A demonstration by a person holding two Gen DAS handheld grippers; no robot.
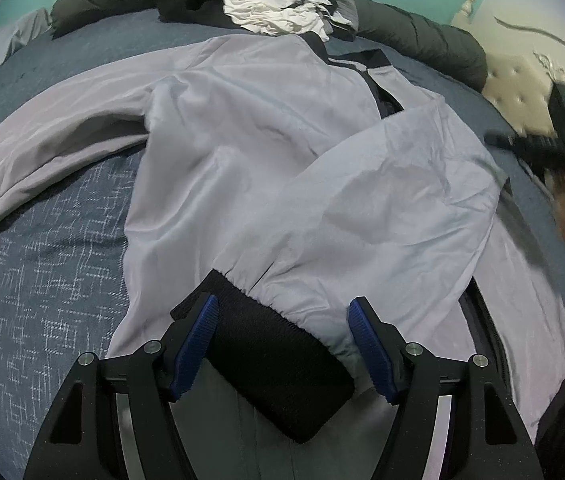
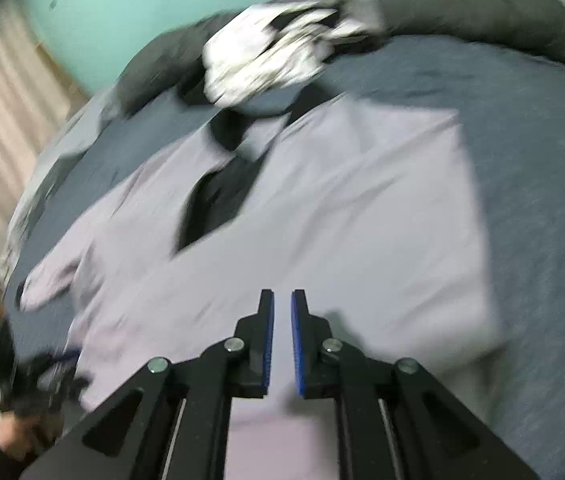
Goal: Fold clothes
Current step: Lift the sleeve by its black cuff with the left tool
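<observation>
Jacket (image 1: 266,128): a pale lilac-grey garment with black trim, spread flat on the bed (image 1: 42,264); one sleeve is laid out to the left in the left wrist view, the other is folded across the body.
Cuff (image 1: 278,364): black ribbed knit at the end of the folded sleeve, lying nearest the left camera.
Left gripper (image 1: 284,338): held wide open above the cuff, one blue pad on either side of it; no pressure on the cuff is seen, and nothing is held.
Right gripper (image 2: 282,340): nearly closed, a narrow gap left between the blue pads; nothing is seen between them. It is poised over the near part of the jacket body; the view is blurred.
Clothes pile (image 1: 278,4): white and dark garments heaped at the far edge of the bed, against a dark grey duvet (image 1: 434,40).
Bed cover: blue-grey, with a white crosshatch pattern nearer the left camera.
</observation>
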